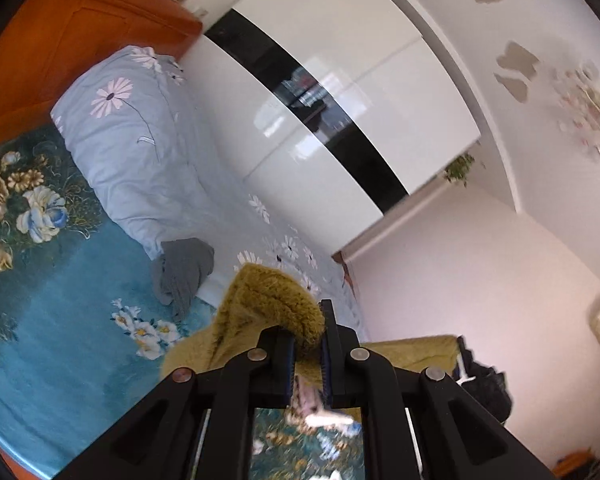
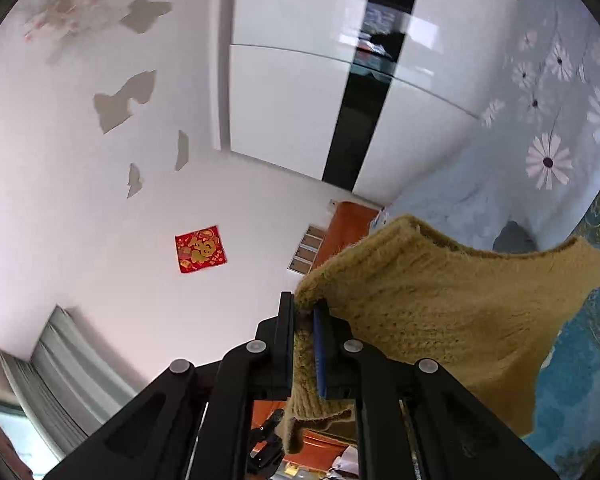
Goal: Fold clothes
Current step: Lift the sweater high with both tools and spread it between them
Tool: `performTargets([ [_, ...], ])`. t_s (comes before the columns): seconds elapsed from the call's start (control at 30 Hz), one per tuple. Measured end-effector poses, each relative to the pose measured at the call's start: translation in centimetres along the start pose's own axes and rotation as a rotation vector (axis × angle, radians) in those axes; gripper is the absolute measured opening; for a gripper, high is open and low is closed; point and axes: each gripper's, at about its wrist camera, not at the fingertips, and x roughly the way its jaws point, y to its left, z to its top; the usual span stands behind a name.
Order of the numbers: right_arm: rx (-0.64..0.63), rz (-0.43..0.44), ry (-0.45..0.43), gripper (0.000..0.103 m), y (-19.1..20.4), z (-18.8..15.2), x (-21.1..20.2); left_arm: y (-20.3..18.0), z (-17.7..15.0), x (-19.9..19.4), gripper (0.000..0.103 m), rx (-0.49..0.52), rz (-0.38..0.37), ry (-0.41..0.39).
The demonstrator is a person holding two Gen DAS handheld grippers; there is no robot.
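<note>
A fuzzy mustard-yellow sweater (image 1: 272, 304) is held up off the bed between both grippers. My left gripper (image 1: 307, 344) is shut on a bunched edge of it, above the teal floral bedspread (image 1: 60, 320). My right gripper (image 2: 305, 320) is shut on another edge of the sweater (image 2: 440, 300), which hangs stretched to the right in the right wrist view. A crumpled grey garment (image 1: 184, 270) lies on the bed beyond the left gripper; part of it shows in the right wrist view (image 2: 514, 236).
A folded light-blue daisy quilt (image 1: 136, 140) lies along the bed by the white glossy wardrobe (image 1: 340, 92). An orange wooden headboard (image 1: 60, 40) stands at the bed's end. A red paper decoration (image 2: 200, 254) hangs on the white wall.
</note>
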Motion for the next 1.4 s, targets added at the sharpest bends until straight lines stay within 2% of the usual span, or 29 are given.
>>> performTargets([
  [0.17,-0.014,-0.042,-0.036,0.009,2.4,-4.2,-3.0,1.5,-1.5,-1.7,0.011,-0.008,-0.038,0.074],
  [0.27,-0.011,-0.066,-0.056,0.009,2.8,-5.4,-3.6,1.4,-0.8,-1.8,0.011,-0.017,-0.069,0.068],
  [0.37,-0.022,-0.091,-0.06,0.008,3.4,-5.1,-3.7,1.3,0.3,-0.3,0.011,-0.019,-0.061,0.061],
  [0.47,-0.015,-0.142,-0.04,0.008,2.1,-4.1,-2.9,2.9,0.7,3.4,0.011,-0.066,-0.014,0.103],
  [0.57,0.038,-0.206,-0.011,0.008,-2.1,-2.9,-1.7,5.9,-0.1,8.7,0.011,-0.126,0.08,0.171],
  [0.77,0.21,-0.348,0.064,0.008,-14.5,-0.6,0.5,12.2,-2.7,18.7,0.011,-0.26,0.263,0.302],
  [0.97,0.323,-0.489,0.155,0.008,-25.3,2.8,4.3,16.8,-3.5,28.6,0.011,-0.325,0.427,0.388],
  [1.07,0.36,-0.547,0.202,0.008,-30.1,4.4,6.3,18.9,-3.7,32.0,0.011,-0.361,0.489,0.419],
  [1.2,0.396,-0.574,0.247,0.008,-34.8,6.0,8.6,21.0,-3.0,35.5,0.011,-0.396,0.547,0.441],
  [1.33,0.397,-0.582,0.278,0.008,-38.1,8.3,12.0,21.6,-0.8,40.0,0.011,-0.361,0.591,0.439],
  [1.4,0.388,-0.582,0.287,0.008,-39.1,9.5,13.6,21.5,0.7,41.9,0.011,-0.343,0.586,0.425],
])
